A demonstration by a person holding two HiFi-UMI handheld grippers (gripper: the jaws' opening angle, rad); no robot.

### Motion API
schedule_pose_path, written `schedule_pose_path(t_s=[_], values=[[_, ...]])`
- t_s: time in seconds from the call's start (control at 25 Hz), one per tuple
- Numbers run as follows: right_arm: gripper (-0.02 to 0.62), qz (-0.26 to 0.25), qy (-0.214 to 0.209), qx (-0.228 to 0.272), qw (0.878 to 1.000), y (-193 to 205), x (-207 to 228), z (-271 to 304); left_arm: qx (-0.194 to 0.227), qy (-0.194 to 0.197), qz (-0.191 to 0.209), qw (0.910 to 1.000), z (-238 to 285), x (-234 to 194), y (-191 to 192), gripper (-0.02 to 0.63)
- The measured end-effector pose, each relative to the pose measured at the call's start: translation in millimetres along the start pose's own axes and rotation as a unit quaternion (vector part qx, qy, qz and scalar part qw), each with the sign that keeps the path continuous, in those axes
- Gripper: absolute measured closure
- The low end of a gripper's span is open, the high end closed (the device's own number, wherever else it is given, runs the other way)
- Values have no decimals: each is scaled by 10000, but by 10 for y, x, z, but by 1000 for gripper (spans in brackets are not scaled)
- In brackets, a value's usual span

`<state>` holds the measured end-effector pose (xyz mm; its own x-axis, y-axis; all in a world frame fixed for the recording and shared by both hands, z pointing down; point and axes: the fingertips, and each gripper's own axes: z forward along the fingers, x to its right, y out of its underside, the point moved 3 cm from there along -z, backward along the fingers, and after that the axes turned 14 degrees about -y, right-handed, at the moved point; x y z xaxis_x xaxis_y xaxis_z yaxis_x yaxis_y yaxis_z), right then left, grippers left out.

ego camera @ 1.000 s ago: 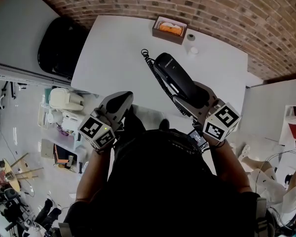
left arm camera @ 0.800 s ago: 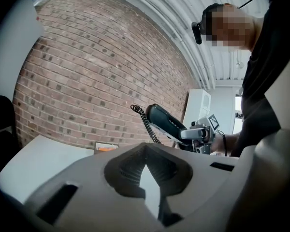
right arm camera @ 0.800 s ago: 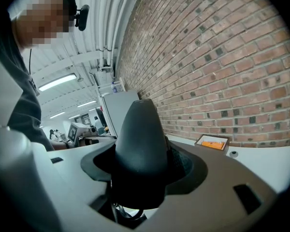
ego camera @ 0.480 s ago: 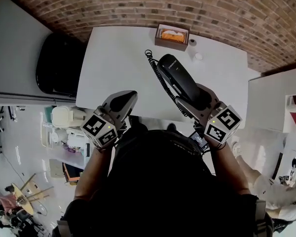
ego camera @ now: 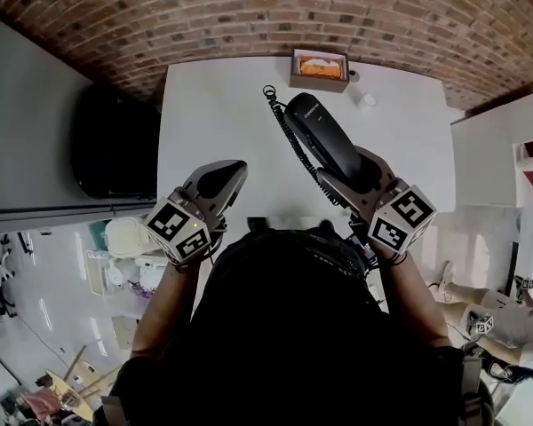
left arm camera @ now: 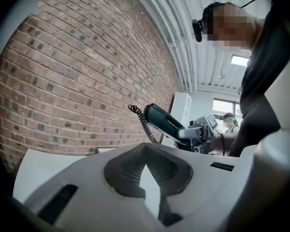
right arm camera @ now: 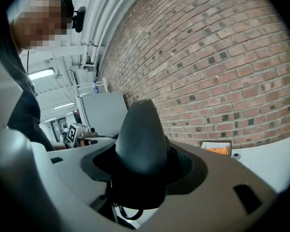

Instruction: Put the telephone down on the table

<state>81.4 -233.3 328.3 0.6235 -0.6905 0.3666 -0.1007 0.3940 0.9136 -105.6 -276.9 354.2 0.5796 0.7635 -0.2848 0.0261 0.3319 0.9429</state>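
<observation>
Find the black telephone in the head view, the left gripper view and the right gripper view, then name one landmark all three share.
Head view: telephone right of centre, over the white table, in the right hand-held gripper.
Left gripper view: telephone just right of centre, farther off.
Right gripper view: telephone fills the centre, between the jaws.
Shared landmark: the brick wall.

Black telephone (ego camera: 327, 140), tilted, coiled cord hanging.

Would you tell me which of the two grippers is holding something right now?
The right gripper, clamped on the black telephone handset; the left gripper has its jaws together, with nothing between them.
</observation>
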Motion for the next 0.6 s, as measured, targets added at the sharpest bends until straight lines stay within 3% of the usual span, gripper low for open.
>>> schedule_pose_path(t_s=[0.6], values=[[327, 14, 126, -116, 9999, 10, -247, 679, -61, 195, -50, 9998, -268, -707, -5, 598]])
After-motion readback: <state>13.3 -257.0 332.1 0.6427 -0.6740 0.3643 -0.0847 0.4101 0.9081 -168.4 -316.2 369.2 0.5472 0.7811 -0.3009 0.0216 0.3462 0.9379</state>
